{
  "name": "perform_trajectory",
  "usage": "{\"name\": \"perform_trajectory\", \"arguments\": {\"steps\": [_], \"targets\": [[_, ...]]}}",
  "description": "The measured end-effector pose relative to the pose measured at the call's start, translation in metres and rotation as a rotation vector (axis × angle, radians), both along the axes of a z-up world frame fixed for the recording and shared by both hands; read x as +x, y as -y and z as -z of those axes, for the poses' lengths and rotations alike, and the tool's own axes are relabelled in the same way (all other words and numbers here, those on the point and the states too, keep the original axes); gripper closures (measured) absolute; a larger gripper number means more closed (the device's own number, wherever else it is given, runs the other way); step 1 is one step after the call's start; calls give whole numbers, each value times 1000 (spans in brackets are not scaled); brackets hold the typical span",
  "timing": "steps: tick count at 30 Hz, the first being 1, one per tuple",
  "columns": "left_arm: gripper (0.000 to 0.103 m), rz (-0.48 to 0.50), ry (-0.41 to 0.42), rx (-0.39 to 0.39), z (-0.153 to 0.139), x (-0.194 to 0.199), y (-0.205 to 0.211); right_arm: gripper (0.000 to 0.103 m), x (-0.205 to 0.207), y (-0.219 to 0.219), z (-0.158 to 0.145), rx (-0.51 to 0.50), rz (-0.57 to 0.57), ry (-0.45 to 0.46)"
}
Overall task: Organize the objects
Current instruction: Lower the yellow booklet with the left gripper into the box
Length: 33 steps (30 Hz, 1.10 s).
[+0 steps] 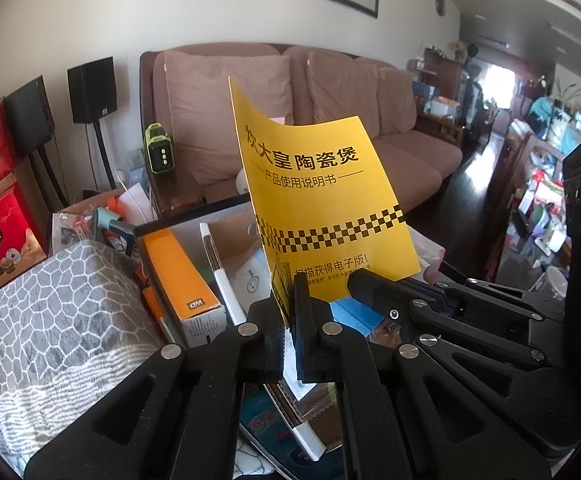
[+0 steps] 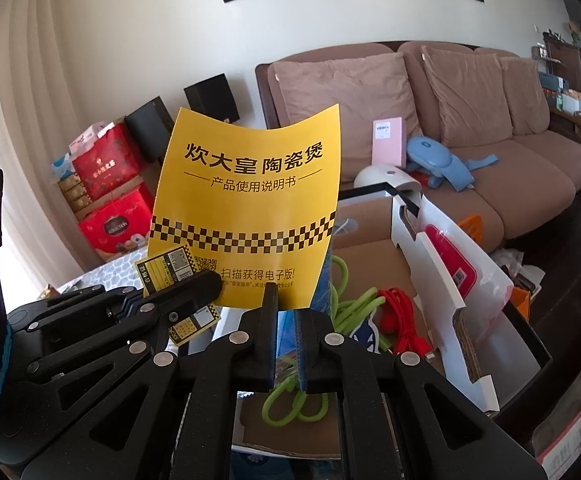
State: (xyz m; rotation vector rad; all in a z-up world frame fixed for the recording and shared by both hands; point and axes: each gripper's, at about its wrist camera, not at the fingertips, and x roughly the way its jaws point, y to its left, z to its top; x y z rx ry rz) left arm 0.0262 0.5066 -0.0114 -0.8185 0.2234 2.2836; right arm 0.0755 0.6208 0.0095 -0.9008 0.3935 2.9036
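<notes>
Clearly the sorting is not finished: the cardboard box [image 2: 374, 276] below holds green cords [image 2: 346, 308], a red cable [image 2: 402, 320] and an orange box [image 1: 178, 272] in disorder. Above it stands the yellow manual [image 2: 250, 200], upright, its lower edge clamped by both the left gripper [image 1: 290, 300] and the right gripper [image 2: 286, 312]; it is not yet put anywhere.

- The booklet [image 2: 246, 204] is yellow with black lettering and a black checkered band.
- The sofa [image 1: 330, 120] is dusty pink-brown.
- The cloth [image 1: 58, 312] is grey with a white cracked-stone pattern.
- The cords: green cord [image 2: 354, 308], red cord [image 2: 402, 320].
- The box [image 1: 178, 268] is orange.
</notes>
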Motion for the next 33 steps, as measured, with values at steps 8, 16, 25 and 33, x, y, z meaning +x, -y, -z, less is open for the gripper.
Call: {"name": "perform_trajectory", "arguments": {"steps": [8,16,25,33], "targets": [[100,1,28,-4,5,-4,-1,97,-2,0,3,0,-1,26],[99,-2,56,-4,8,-6,-2,97,-5,0,5,-2,1,46],[99,-7,82,-8,11,-10,-4,97,-7,0,7,-7,-1,67],[99,-16,110,-17,16,-12,-3,96,-10,0,10,-9,-11,96]]}}
